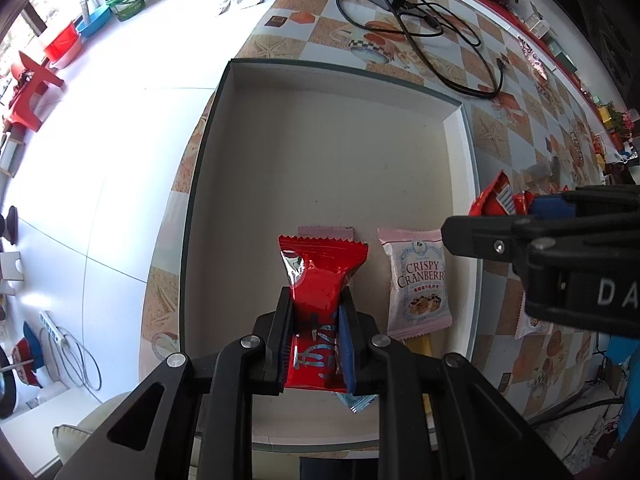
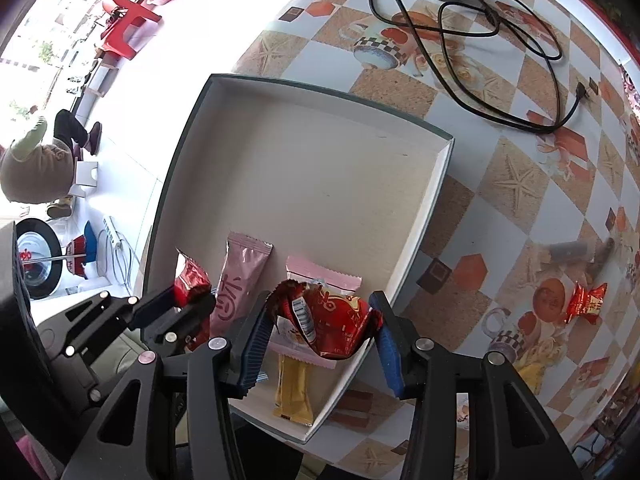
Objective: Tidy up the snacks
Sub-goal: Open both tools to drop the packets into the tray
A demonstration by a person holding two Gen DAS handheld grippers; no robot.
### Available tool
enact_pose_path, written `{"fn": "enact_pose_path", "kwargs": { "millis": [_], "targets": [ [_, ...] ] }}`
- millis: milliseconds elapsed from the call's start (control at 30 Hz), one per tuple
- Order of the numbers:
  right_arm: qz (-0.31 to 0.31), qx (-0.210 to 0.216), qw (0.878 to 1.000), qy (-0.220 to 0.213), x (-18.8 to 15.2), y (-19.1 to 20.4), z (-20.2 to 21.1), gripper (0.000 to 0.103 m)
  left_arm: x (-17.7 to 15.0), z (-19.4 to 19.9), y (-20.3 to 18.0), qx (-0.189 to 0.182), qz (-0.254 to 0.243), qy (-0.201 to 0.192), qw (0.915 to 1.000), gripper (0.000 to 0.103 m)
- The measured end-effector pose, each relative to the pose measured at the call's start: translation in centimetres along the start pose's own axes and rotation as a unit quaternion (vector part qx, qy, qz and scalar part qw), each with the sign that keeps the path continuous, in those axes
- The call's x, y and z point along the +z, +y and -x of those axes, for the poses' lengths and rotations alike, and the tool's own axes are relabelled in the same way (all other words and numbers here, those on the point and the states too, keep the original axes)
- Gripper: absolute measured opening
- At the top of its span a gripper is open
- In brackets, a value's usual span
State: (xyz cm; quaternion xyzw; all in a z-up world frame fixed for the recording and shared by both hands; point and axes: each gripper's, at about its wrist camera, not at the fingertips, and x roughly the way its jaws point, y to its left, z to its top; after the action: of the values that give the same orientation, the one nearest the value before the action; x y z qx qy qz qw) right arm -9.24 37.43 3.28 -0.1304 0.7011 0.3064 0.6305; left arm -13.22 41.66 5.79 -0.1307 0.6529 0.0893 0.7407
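My left gripper [image 1: 316, 300] points down into the white cardboard box [image 1: 320, 152], shut on a shiny red snack packet [image 1: 320, 268]. Under that packet lies a long pink packet [image 1: 326, 232]. Beside it sit a pink Crispy Cranberry packet [image 1: 420, 280] and a yellow packet [image 1: 420, 344]. My right gripper [image 2: 320, 308] hangs over the box's near right corner, shut on a crumpled red snack packet [image 2: 336, 320]. From the right wrist view the left gripper [image 2: 180, 300] is at the left with its red packet [image 2: 192, 280], next to the long pink packet [image 2: 240, 280].
The box's far half [image 2: 300, 180] has nothing in it. On the patterned tablecloth a red wrapped candy [image 2: 584, 304] lies at the right. A black charger and cable [image 2: 460, 40] are spread behind the box. A person [image 2: 36, 168] is on the floor at the left.
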Motion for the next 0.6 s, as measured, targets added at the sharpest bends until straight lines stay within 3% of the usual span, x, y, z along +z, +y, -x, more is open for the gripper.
{"fn": "enact_pose_path", "kwargs": {
  "millis": [100, 167, 233, 333, 433, 500, 600],
  "targets": [
    [-0.002, 0.004, 1.000, 0.005, 0.3, 0.2, -0.3, 0.049, -0.1, -0.2, 0.0, 0.005, 0.002, 0.003, 1.0000, 0.026],
    [-0.001, 0.006, 1.000, 0.011, 0.5, 0.4, -0.6, 0.049, -0.2, -0.3, 0.0, 0.004, 0.003, 0.004, 1.0000, 0.037],
    [0.000, 0.010, 1.000, 0.018, 0.5, 0.6, -0.9, 0.049, -0.3, -0.1, -0.1, 0.006, 0.006, 0.000, 1.0000, 0.063],
    [0.000, 0.007, 1.000, 0.021, 0.6, 0.8, -1.1, 0.054, -0.4, 0.4, -0.2, 0.008, 0.009, -0.009, 0.9999, 0.079],
    [-0.006, 0.006, 1.000, 0.025, 0.5, 0.7, -1.4, 0.056, -0.3, 0.1, -0.3, 0.011, 0.008, -0.001, 0.9999, 0.079],
    [-0.009, 0.005, 1.000, 0.023, 0.3, 0.6, -1.3, 0.085, -0.4, -0.1, -0.2, 0.013, 0.010, 0.006, 0.9998, 0.080],
    [-0.012, 0.007, 1.000, 0.018, 0.0, 0.4, -1.1, 0.087, -0.6, -0.5, -0.1, 0.014, 0.016, 0.015, 0.9997, 0.080]
  ]
}}
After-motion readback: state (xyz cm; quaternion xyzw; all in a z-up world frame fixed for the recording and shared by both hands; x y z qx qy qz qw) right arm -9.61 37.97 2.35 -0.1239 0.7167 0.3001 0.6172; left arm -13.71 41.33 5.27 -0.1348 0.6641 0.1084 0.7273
